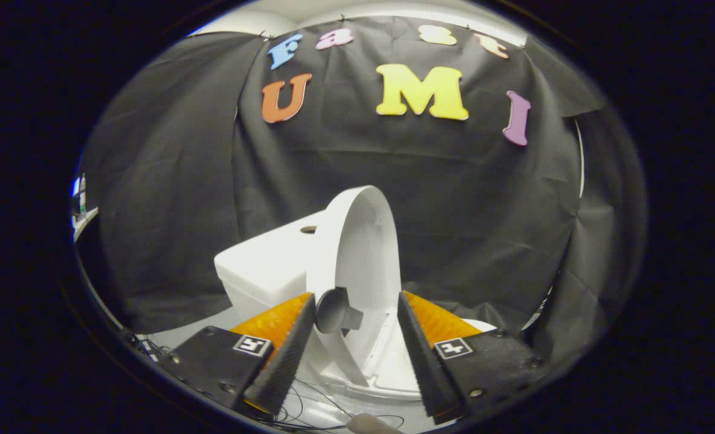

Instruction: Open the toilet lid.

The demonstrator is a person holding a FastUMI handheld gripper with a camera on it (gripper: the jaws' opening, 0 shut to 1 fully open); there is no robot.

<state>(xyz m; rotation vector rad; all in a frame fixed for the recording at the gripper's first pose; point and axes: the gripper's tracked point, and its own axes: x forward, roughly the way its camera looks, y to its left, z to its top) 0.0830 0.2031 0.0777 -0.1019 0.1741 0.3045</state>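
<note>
A small white toilet stands just ahead of my fingers. Its lid is raised upright and rests toward the tank, which has a small round hole on top. A grey round knob sticks out from the lid's lower part, close to the tip of my left finger. Below the lid lies the open seat and bowl, between the two fingers. My gripper is open, its fingers spread to either side of the lid's base, and neither of them presses on anything.
Black cloth wall hangs close behind and around the toilet. The toilet stands on a white tabletop. Thin dark wires lie on the table under my fingers.
</note>
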